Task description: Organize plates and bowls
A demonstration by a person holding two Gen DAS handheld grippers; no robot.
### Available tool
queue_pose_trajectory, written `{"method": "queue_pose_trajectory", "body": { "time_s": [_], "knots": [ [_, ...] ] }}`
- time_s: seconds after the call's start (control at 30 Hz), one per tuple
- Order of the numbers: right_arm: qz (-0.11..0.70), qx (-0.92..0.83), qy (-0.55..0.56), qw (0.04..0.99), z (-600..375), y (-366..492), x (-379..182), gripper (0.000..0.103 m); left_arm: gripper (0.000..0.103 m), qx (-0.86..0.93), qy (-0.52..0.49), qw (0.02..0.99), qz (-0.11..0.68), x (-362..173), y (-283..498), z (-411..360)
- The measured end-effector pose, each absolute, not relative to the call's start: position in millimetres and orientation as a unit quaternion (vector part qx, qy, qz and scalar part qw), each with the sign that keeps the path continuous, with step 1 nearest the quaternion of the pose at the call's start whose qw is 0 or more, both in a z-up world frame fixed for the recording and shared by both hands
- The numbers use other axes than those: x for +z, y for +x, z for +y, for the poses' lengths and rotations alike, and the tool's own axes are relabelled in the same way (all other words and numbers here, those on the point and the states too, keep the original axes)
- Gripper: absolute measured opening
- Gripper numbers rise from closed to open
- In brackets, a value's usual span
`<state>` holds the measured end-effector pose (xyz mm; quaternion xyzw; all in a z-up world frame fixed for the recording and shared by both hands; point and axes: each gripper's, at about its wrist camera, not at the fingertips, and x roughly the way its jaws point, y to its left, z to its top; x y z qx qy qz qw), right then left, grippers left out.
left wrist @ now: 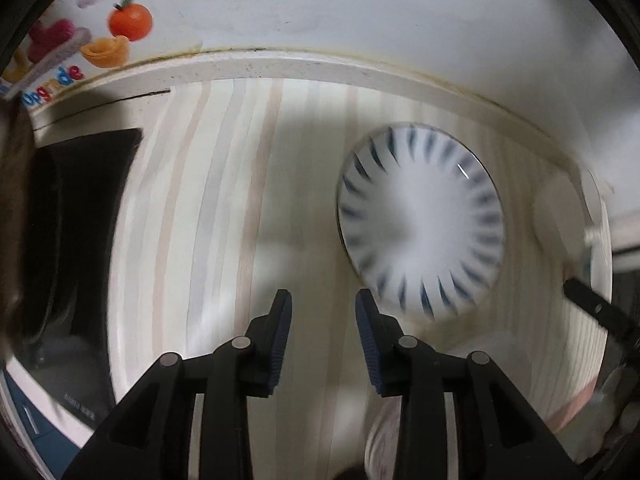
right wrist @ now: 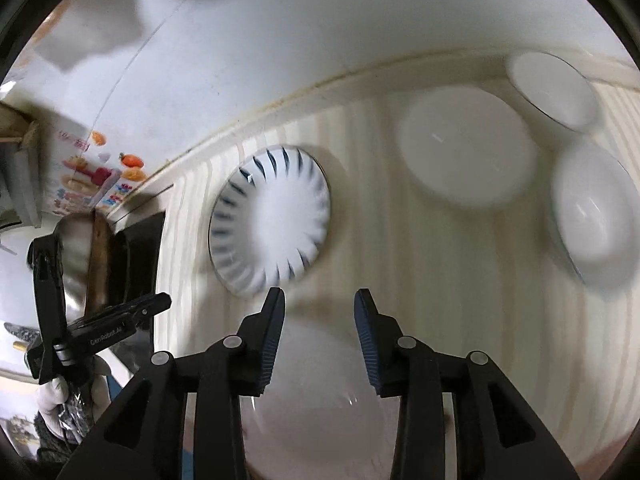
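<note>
My left gripper's (left wrist: 323, 300) and right gripper's (right wrist: 320, 300) fingers spread, empty. One blue-rayed plate (right wrist: 270, 220) at eleven o'clock; four plain white dishes (right wrist: 466, 146) around; striped tabletop (right wrist: 400, 248), white wall (right wrist: 320, 20).

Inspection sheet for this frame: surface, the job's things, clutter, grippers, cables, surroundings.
Surface: striped pale wood-look tabletop, against a wall.
Job's things: blue-striped plate lying flat; plain white plate; two white bowls, one at the far edge, one at the right; white plate below the right gripper.
Clutter: nothing seen.
Grippers: left gripper open, empty; right gripper open, empty above the white plate.
Cables: nothing seen.
Surroundings: white wall; fruit poster; dark opening beside the table.
</note>
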<state>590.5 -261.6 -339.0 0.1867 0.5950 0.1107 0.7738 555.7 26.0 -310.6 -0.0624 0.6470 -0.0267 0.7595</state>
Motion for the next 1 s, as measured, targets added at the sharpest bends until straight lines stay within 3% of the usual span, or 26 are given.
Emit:
{"method": "queue_pose_trajectory", "body": {
  "time_s": [0.37, 0.4, 0.53, 1.0],
  "knots": [
    [0.644, 0.072, 0.182, 0.74, -251, 677, -409, 0.039, 0.031, -0.059, -0.07, 0.723, 0.685, -375, 626, 13],
    [0.644, 0.07, 0.179, 0.74, -253, 679, -413, 0.036, 0.031, -0.064, -0.066, 0.727, 0.68, -375, 628, 9],
    [0.64, 0.084, 0.173, 0.744, -248, 682, -420, 0.008, 0.018, -0.073, -0.022, 0.747, 0.661, -370, 629, -8],
    [0.625, 0.099, 0.147, 0.76, -249, 656, -388, 0.008, 0.017, -0.08, -0.023, 0.764, 0.64, -328, 604, -8]
  ]
}}
